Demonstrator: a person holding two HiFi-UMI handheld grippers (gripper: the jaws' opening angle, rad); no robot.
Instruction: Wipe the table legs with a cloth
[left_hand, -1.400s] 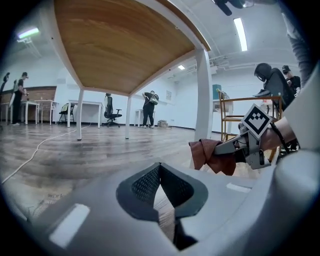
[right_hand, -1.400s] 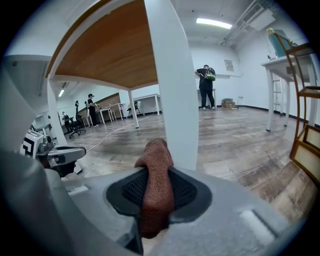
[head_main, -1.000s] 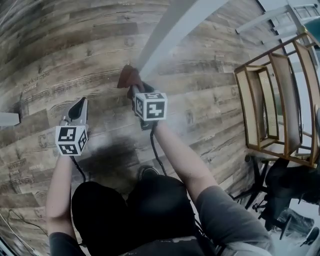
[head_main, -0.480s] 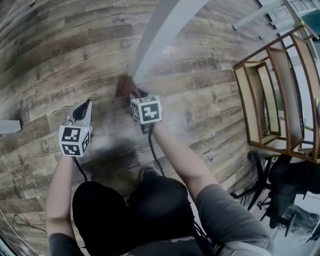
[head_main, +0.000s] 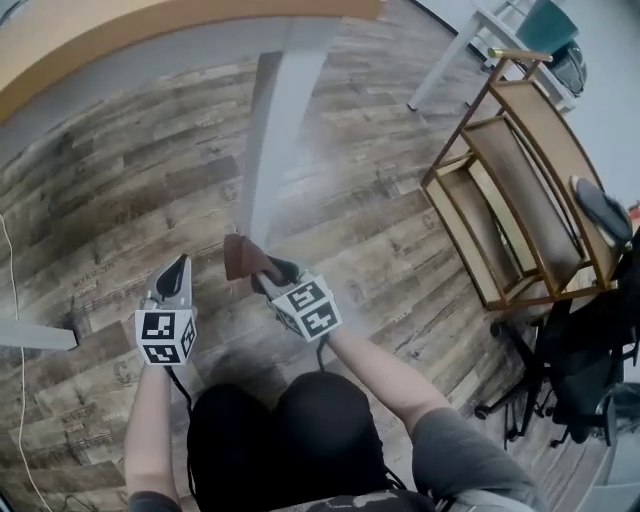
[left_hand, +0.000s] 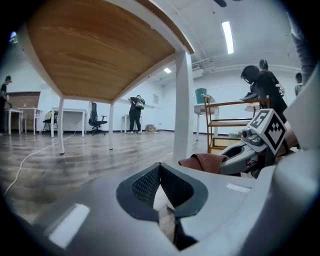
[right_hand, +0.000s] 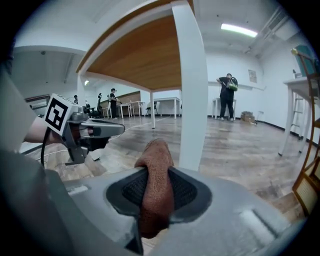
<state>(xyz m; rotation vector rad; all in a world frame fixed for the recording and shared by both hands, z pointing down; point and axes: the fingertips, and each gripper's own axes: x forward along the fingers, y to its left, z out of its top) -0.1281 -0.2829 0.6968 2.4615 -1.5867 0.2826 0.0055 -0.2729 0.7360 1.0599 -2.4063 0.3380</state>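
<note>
Grippers number two: the left gripper (left_hand: 159, 171) has its jaws closed together on nothing, and the right gripper (head_main: 264, 277) clamps the one brown cloth (right_hand: 156, 195). The cloth's long axis runs forward from the jaws toward the single white bench leg (right_hand: 192, 90) just beyond.

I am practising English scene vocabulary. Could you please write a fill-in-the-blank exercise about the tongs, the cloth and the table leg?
1. The right tongs grip the brown cloth, and the left tongs grip ____.
2. The table leg beyond the cloth is painted ____.
3. In the head view, the wooden shelf stands on the person's ____ side.
Missing words: nothing; white; right.
</note>
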